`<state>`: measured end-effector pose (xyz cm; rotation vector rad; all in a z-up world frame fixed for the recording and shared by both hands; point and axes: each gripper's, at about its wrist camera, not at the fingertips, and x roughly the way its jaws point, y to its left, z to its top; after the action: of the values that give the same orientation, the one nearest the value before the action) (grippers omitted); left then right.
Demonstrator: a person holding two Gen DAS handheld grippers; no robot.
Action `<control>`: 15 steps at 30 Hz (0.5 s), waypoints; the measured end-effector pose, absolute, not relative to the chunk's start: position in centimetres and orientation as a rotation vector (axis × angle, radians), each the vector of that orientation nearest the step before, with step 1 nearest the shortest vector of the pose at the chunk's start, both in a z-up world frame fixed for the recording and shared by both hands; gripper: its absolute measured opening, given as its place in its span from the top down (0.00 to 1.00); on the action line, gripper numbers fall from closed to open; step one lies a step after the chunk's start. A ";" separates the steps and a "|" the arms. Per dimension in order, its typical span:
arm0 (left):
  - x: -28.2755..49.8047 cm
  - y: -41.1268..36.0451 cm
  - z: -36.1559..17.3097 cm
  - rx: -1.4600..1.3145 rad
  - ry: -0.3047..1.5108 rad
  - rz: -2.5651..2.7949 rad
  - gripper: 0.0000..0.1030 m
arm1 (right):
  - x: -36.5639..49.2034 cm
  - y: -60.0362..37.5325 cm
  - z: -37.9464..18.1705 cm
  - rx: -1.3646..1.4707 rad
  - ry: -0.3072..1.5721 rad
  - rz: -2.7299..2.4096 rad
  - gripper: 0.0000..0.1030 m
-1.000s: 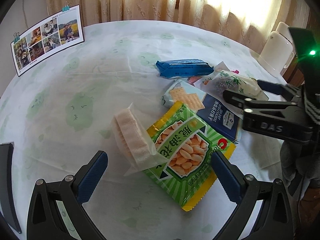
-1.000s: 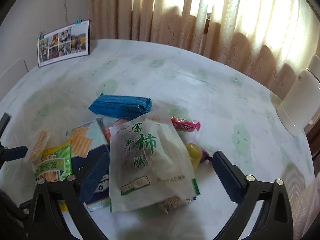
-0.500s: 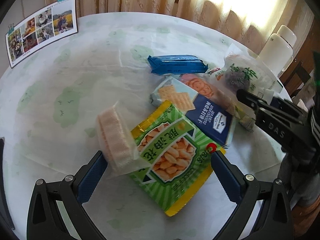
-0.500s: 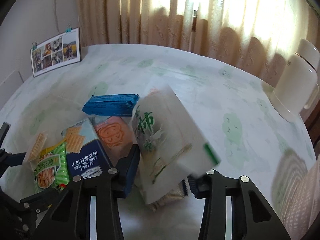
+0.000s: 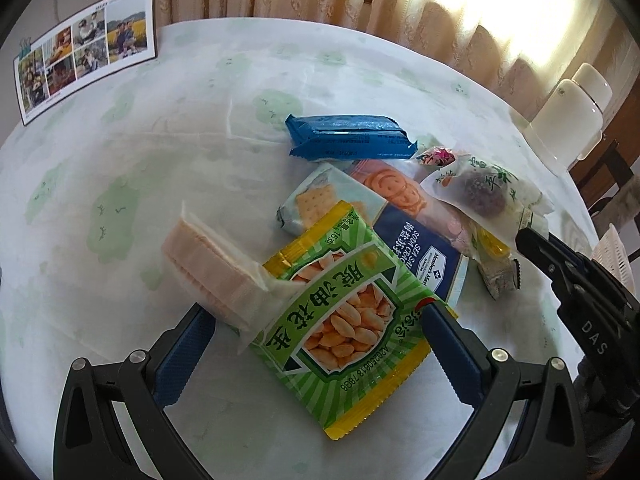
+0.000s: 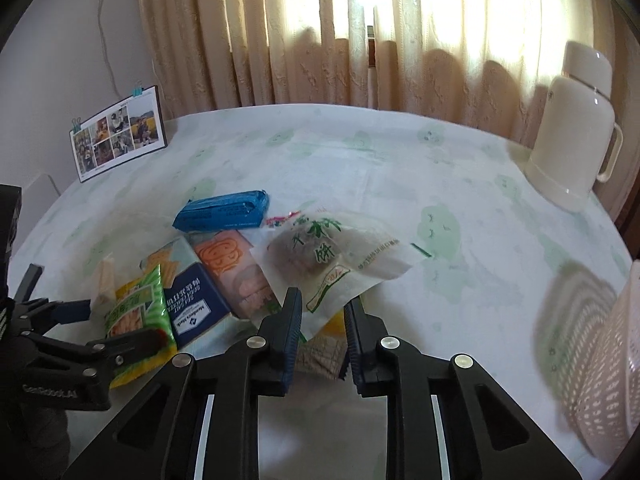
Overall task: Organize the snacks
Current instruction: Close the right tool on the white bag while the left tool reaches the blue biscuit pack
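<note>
The tabletop (image 6: 360,160) lies bare along its far edge and across its left side. Snack packets (image 5: 360,216) crowd the near middle. A white jug (image 6: 572,128) blocks the far right edge, a perforated basket (image 6: 612,360) the near right edge.

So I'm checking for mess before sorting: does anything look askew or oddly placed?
Nothing is spilled. The snacks lie in an overlapping heap: the wafer pack is propped tilted on the green peanut bag, which overlaps the soda cracker pack.
</note>
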<state>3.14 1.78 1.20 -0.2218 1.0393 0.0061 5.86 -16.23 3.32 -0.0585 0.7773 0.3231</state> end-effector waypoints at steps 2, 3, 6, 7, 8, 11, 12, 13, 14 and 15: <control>3.3 1.8 1.1 -0.212 1.030 0.003 0.01 | 6.0 -16.7 3.1 -0.036 0.789 0.327 0.77; 3.3 1.8 1.1 -0.208 1.025 0.001 0.02 | 6.0 -17.0 3.1 -0.023 0.791 0.326 0.77; 3.4 1.8 1.2 -0.196 1.006 0.002 0.10 | 6.1 -17.7 3.0 0.017 0.799 0.327 0.71; 3.3 2.0 1.3 -0.198 0.999 0.002 0.15 | 6.0 -17.9 3.0 0.024 0.798 0.322 0.63; 3.3 2.1 1.3 -0.201 0.993 0.001 0.18 | 6.0 -18.0 3.1 0.029 0.796 0.316 0.53; 2.9 2.7 1.7 -0.210 0.973 0.001 0.32 | 6.0 -18.7 3.3 0.050 0.777 0.283 0.43; 2.9 2.9 1.8 -0.211 0.967 0.003 0.38 | 6.1 -18.8 3.4 0.054 0.773 0.275 0.43; 2.8 3.0 2.0 -0.210 0.962 0.003 0.44 | 6.1 -19.0 3.5 0.061 0.768 0.268 0.43; 2.7 3.1 2.1 -0.208 0.956 -0.001 0.47 | 6.2 -19.3 3.7 0.067 0.764 0.262 0.43; 2.6 3.3 2.2 -0.206 0.954 -0.007 0.50 | 6.3 -19.4 3.8 0.068 0.760 0.256 0.43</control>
<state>2.56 3.29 2.25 -0.2065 0.9540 -0.0068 6.27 -19.42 3.80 0.0681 0.7598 0.2564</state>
